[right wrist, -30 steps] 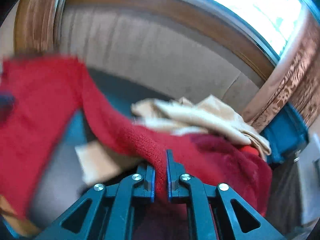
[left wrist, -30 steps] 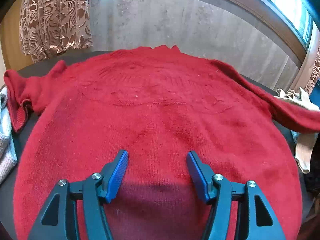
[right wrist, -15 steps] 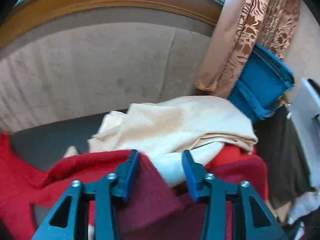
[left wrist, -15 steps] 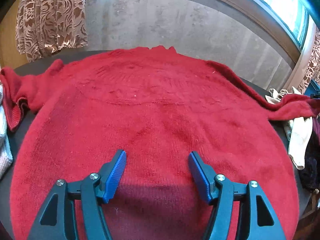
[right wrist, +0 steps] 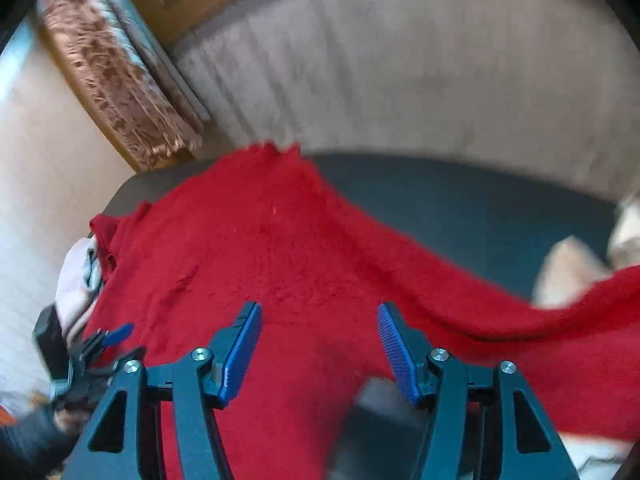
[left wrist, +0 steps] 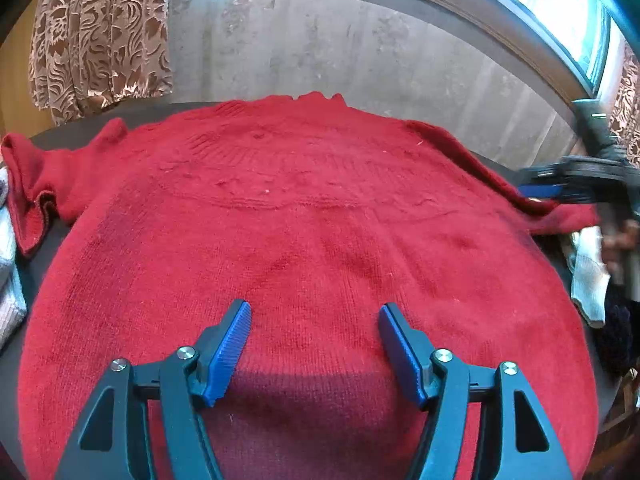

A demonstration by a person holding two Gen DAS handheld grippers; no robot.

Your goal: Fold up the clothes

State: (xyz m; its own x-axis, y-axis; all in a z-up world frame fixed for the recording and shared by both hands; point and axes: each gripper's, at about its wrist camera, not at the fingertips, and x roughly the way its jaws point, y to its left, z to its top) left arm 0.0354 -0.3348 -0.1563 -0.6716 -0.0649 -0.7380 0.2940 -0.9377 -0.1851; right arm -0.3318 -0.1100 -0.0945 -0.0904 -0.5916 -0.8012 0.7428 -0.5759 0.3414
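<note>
A red knit sweater (left wrist: 304,232) lies spread flat on a dark table, collar at the far side. My left gripper (left wrist: 314,344) is open and empty, hovering over the sweater's lower middle. My right gripper (right wrist: 320,344) is open and empty above the sweater (right wrist: 272,264) near its right side. The right sleeve (right wrist: 520,312) trails off to the right in that view. The right gripper also shows blurred at the right edge of the left wrist view (left wrist: 568,188), beside the sleeve (left wrist: 560,216). The left sleeve (left wrist: 32,184) is bunched at the left.
The dark table (right wrist: 460,208) shows bare beyond the sweater. Cream and white garments (left wrist: 588,276) lie at the right, pale clothes (left wrist: 8,256) at the left edge. A grey wall, patterned curtains (left wrist: 100,40) and a window stand behind the table.
My right gripper let go of the right sleeve, opened wide and swung left to face the sweater body. My left gripper stayed open over the sweater, barely moving.
</note>
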